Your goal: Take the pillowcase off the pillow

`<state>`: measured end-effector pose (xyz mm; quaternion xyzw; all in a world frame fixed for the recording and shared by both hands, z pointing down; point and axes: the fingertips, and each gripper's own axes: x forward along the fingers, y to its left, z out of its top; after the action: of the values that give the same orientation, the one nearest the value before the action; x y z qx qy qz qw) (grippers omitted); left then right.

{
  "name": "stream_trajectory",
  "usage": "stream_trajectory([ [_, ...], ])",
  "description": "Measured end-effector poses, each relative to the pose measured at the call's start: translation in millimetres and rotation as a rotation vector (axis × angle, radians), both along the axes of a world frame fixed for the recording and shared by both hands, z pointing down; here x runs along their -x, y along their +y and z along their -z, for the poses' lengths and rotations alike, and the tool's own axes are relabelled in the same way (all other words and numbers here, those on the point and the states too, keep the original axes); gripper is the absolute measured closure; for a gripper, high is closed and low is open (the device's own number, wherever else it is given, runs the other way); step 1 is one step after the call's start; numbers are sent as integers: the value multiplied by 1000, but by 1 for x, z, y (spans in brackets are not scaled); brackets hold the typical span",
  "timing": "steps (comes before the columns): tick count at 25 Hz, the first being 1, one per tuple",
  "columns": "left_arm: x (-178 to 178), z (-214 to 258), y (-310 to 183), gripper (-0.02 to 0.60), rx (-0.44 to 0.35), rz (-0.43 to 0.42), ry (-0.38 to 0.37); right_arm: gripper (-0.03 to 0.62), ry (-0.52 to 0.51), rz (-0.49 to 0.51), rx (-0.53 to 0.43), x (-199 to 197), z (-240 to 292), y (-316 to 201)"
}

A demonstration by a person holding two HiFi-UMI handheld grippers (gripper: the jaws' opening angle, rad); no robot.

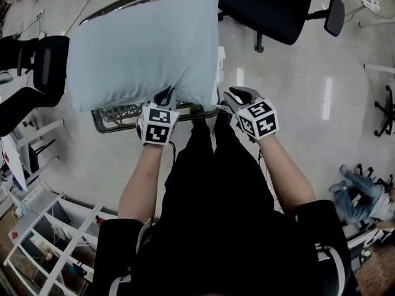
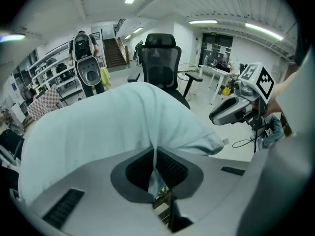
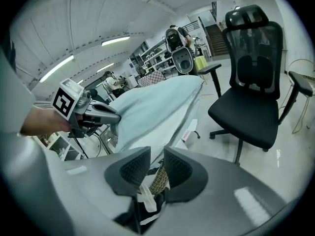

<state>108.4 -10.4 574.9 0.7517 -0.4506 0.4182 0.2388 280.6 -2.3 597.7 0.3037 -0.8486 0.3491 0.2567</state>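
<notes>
The left tongs point(image 2: 155, 156) are pinching the pale-blue pillowcase point(image 1: 142, 48), holding it aloft. The right tongs point(image 3: 157, 157) are hovering slightly spread at its open end, gripping nothing, probably lining up on the white pillow point(image 1: 221, 60).

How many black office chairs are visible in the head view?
2: an upper-right chair beyond the pillow, and a left-edge chair. Others may be hidden.

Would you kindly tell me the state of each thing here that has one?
left tongs: shut, pinching the pillowcase's near edge.
right tongs: slightly apart, nothing pressed between them.
pillowcase: still on the pillow, gripped at one spot only.
pillow: mostly covered, white edge showing at the right side.
</notes>
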Motion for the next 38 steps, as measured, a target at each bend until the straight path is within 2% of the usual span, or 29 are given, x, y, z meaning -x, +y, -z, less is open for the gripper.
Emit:
stream_trajectory([
  [3, 18, 2, 1, 560, 14, 43, 14, 466, -31, 55, 45, 22, -3, 6],
  [5, 23, 1, 2, 560, 13, 56, 30, 395, -49, 122, 108, 40, -8, 18],
  [6, 23, 0, 2, 560, 13, 59, 39, 356, -33, 156, 135, 48, -14, 24],
  [8, 22, -1, 2, 560, 11, 57, 53, 339, 48, 195, 148, 58, -28, 29],
  [9, 22, -1, 3, 560, 8, 53, 56, 342, 80, 196, 136, 62, -34, 27],
  [10, 23, -1, 4, 560, 6, 48, 55, 374, 89, 190, 120, 65, -36, 24],
  [14, 25, 1, 5, 560, -4, 17, 41, 497, 54, 217, 40, 65, -22, 13],
  [17, 24, 4, 5, 561, -39, -24, 20, 525, 67, 278, -4, 60, -5, 5],
  [19, 21, 12, 3, 560, -102, -78, -19, 528, 74, 308, -11, 59, 5, 1],
  [20, 19, 17, 2, 547, -135, -104, -44, 528, 78, 324, -14, 58, 10, 0],
  [21, 19, 22, 1, 507, -157, -118, -57, 527, 82, 340, -19, 58, 15, -1],
  [23, 23, 31, 1, 401, -161, -101, -32, 525, 94, 365, -31, 57, 24, -5],
  [24, 28, 34, 2, 369, -151, -79, -7, 523, 98, 371, -35, 56, 28, -7],
  [26, 41, 32, 6, 334, -120, -35, 16, 523, 100, 375, -38, 53, 35, -12],
  [29, 60, 7, 16, 331, -38, -24, -39, 516, 95, 403, -34, 49, 42, -13],
  [30, 65, -3, 17, 334, -14, -35, -74, 514, 98, 426, -35, 49, 43, -12],
  [31, 71, -9, 17, 381, -3, -46, -110, 513, 105, 452, -36, 49, 43, -9],
  [32, 76, -11, 16, 489, 0, -50, -136, 513, 112, 480, -37, 50, 43, -7],
  [33, 81, -11, 14, 519, 2, -50, -145, 511, 116, 505, -38, 50, 42, -4],
  [35, 86, -11, 14, 551, 10, -64, -157, 512, 125, 557, -44, 51, 40, -1],
  [36, 89, -12, 16, 560, 15, -85, -186, 515, 139, 590, -51, 52, 39, 1],
  [38, 104, -15, 23, 572, 22, -123, -289, 533, 187, 672, -76, 52, 36, 7],
])
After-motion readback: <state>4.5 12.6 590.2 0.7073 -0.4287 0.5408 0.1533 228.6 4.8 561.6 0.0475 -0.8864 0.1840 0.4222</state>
